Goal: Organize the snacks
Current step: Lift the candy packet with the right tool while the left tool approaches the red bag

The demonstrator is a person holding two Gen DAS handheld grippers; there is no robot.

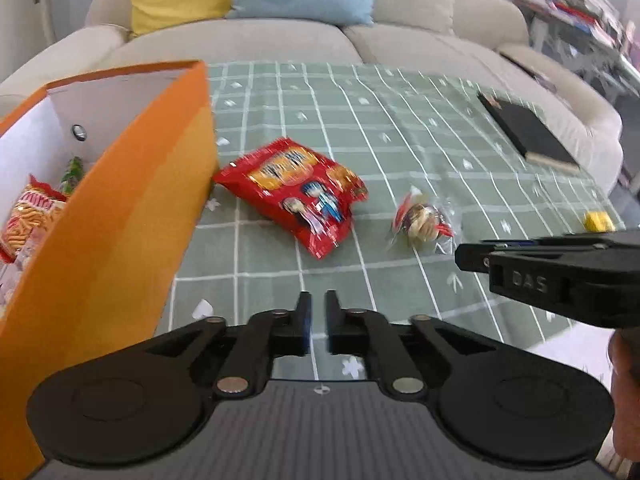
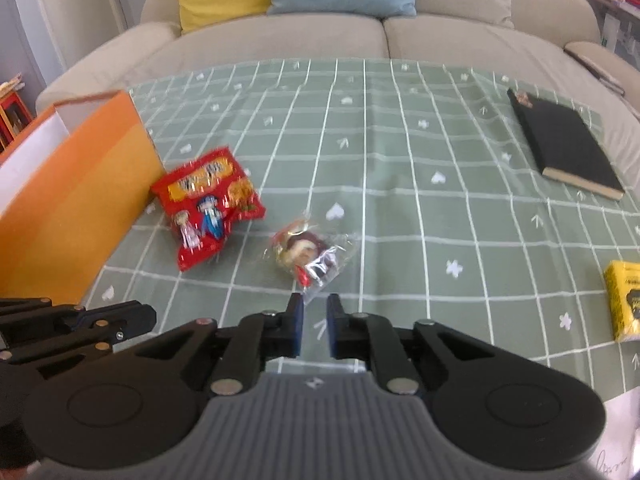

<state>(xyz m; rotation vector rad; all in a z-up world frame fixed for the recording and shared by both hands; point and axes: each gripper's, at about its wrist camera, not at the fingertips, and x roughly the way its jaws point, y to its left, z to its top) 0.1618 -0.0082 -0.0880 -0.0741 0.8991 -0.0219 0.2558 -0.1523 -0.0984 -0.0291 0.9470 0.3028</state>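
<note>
A red snack bag (image 1: 296, 196) (image 2: 208, 200) lies on the green checked cloth beside the tall orange box (image 1: 120, 220) (image 2: 80, 184). The box holds several snack packs (image 1: 32, 216). To the right of the bag lies a small clear-wrapped sweet (image 1: 422, 222) (image 2: 308, 250). My left gripper (image 1: 318, 308) hovers near the box with a narrow gap between its fingers and nothing in it. My right gripper (image 2: 315, 308) (image 1: 460, 256) stands shut right at the wrapper's near corner; I cannot tell whether it pinches the plastic.
A black notebook (image 1: 528, 132) (image 2: 568, 148) lies at the far right of the cloth. A yellow pack (image 1: 598, 221) (image 2: 624, 300) sits near the right edge. Behind the table stands a beige sofa (image 2: 280, 40) with yellow and blue cushions.
</note>
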